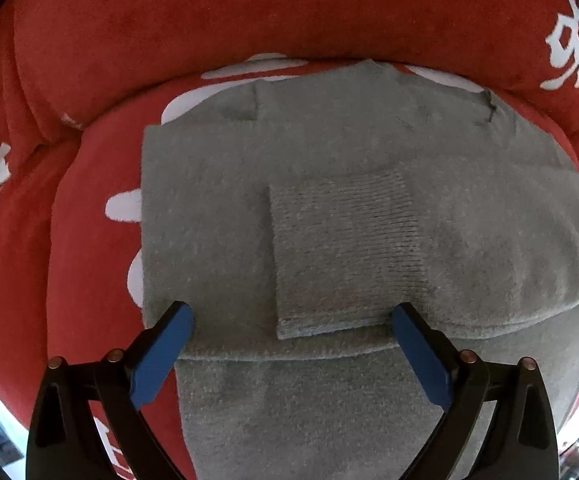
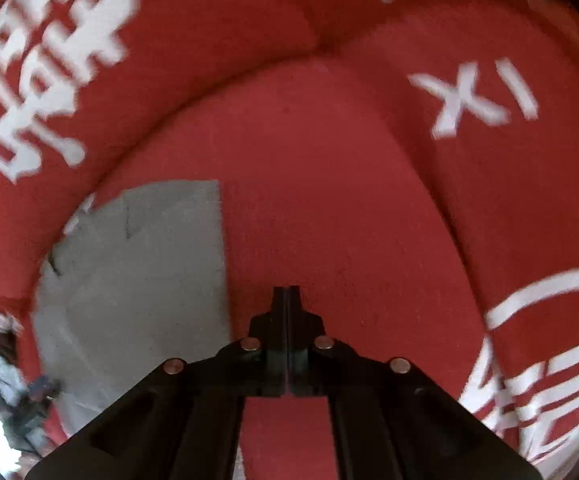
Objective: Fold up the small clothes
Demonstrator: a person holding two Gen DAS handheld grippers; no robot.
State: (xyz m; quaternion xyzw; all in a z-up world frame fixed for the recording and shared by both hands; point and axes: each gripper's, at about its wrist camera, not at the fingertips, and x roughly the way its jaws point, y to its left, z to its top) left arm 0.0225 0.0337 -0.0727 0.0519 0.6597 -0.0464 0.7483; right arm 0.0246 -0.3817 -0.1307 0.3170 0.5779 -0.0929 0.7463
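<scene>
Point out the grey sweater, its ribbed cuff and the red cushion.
Grey sweater (image 1: 217,208): left wrist view, left body panel.
Ribbed cuff (image 1: 349,248): left wrist view, cuff's middle.
Red cushion (image 2: 329,208): right wrist view, bare seat.

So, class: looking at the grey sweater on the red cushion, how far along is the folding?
Done: the grey sweater lies flat on the red cushion, one ribbed cuff folded across its body. In hand: nothing; the left tongs hang open above it, the right tongs are shut and empty beside it. Left: probably folding it smaller.
</scene>
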